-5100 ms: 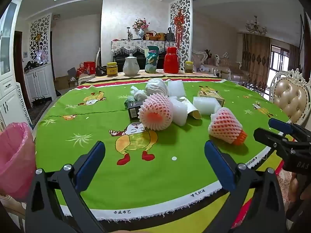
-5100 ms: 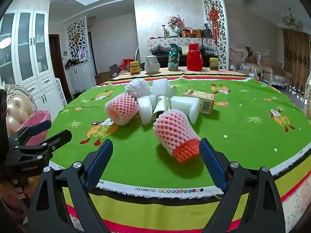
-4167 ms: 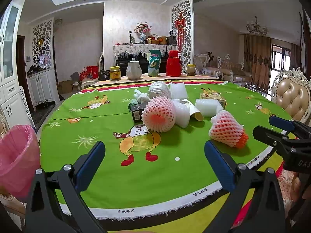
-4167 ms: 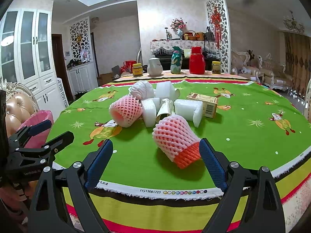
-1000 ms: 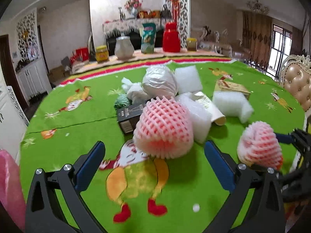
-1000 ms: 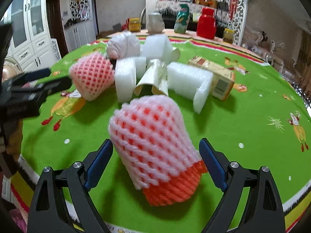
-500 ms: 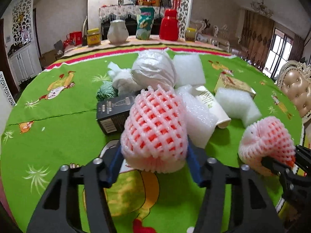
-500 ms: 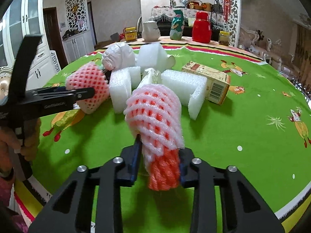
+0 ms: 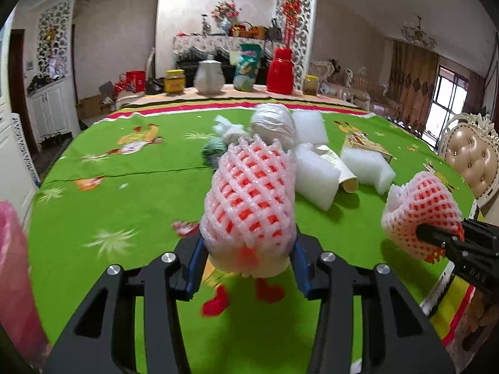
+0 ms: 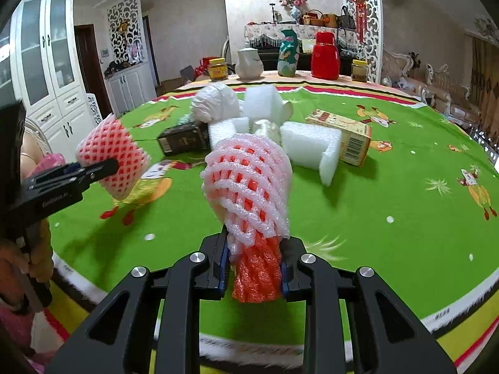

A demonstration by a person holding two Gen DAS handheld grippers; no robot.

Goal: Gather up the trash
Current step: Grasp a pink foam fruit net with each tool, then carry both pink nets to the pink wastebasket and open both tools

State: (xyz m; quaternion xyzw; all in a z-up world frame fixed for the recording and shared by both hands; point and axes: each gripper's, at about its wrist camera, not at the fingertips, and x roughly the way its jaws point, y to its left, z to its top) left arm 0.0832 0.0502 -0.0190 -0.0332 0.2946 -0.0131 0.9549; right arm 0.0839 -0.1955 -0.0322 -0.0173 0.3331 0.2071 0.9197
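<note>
Both now lifted clear of table: left gripper pinching one foam fruit net, right gripper another foam net. Pink bin bag likely next.

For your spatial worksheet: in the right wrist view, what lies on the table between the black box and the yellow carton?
White foam blocks and a cream paper cup lie between the black box and the yellow carton, in the right wrist view.

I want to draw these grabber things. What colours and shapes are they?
Each gripper is black, with two angular arms that have triangle cut-outs and round silver bolts. The left gripper and right gripper both have blue pads on the inner faces of the fingers. From the side, the left one shows small white lettering on its body. No cables show. A bare hand holds the handle.
</note>
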